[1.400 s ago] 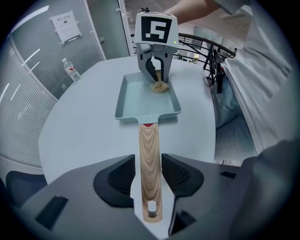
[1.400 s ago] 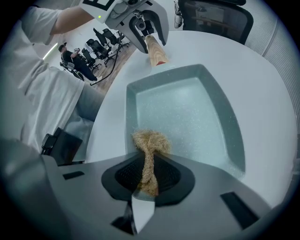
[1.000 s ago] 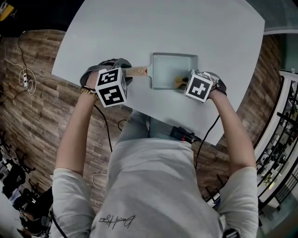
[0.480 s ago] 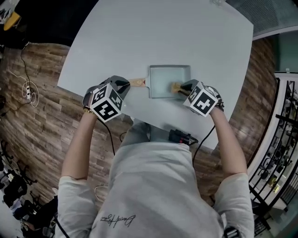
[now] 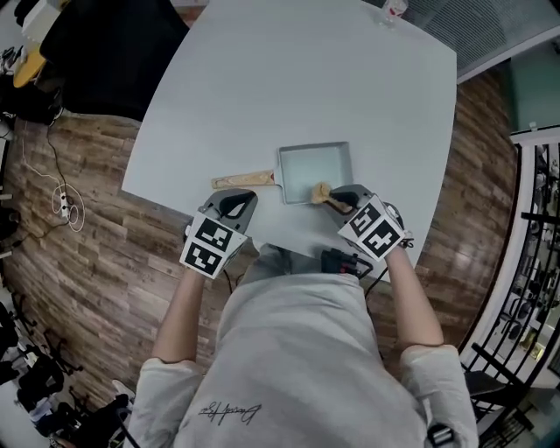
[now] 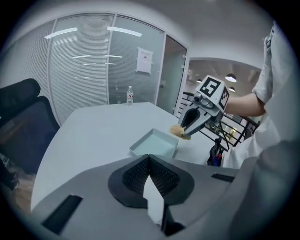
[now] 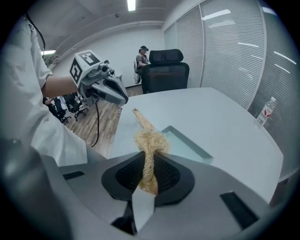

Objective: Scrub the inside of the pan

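A pale rectangular pan (image 5: 313,171) with a wooden handle (image 5: 243,179) lies on the white table (image 5: 289,79) near its front edge. My left gripper (image 5: 236,203) hangs just short of the handle, apart from it. Its jaws (image 6: 149,159) have just closed and stand shut with nothing between them. My right gripper (image 5: 337,199) is shut on a tan fibre scrubber (image 7: 150,140), held above the pan's near edge. The right gripper view shows the pan (image 7: 185,143) and handle (image 7: 142,119) below the scrubber. In the left gripper view, the scrubber (image 6: 178,131) hovers over the pan (image 6: 154,145).
A small bottle (image 5: 395,9) stands at the table's far edge. A black chair (image 5: 114,52) sits at the far left. A black device (image 5: 346,261) with a cable hangs by the near edge. Wooden floor surrounds the table.
Both grippers rose and drew back toward the person. The left one came off the wooden handle and shut. The right one lifted the scrubber out of the pan.
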### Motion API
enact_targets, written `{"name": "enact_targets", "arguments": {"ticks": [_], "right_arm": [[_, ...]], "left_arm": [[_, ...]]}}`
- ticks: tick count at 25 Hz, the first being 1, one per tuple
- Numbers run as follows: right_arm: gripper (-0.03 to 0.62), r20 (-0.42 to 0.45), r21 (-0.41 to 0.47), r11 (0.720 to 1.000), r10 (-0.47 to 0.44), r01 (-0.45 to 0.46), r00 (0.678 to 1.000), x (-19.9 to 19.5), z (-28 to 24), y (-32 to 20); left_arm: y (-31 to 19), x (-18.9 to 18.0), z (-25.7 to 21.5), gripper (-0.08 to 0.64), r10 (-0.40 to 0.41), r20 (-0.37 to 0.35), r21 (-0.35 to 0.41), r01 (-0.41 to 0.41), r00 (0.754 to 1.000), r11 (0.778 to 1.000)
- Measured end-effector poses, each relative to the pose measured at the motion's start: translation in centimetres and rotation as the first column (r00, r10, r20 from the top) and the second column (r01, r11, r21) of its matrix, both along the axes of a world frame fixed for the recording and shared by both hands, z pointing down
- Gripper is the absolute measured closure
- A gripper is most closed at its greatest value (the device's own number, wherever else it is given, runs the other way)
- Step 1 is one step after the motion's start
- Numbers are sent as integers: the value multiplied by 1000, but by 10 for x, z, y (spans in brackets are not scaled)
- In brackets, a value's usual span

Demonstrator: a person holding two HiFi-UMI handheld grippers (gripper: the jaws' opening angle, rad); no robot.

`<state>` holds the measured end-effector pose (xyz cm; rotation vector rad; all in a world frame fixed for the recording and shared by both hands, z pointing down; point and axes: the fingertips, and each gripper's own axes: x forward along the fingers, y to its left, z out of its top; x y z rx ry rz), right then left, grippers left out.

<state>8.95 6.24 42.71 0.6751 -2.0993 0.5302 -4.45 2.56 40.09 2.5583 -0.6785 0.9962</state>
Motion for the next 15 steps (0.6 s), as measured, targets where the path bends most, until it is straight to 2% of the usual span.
{"name": "enact_targets", "arguments": {"ticks": [2, 7, 10, 15], "right_arm": [[523, 9, 6, 1000, 15, -15, 1000, -4, -3, 6], [523, 55, 29, 997, 68, -70, 996, -12, -18, 11], [523, 87, 39, 994, 99, -103, 991, -13, -27, 11], [525, 115, 45, 993, 105, -110, 988, -19, -33, 9]], "left_arm": [[11, 1, -2, 548, -42, -30, 0, 42, 999, 999], [29, 7, -12, 548, -95, -45, 35, 97, 994, 995], [31, 7, -16, 548, -129, -60, 61, 132, 990, 989], [23, 7, -21, 548, -166, -92, 56, 171, 982, 984]]}}
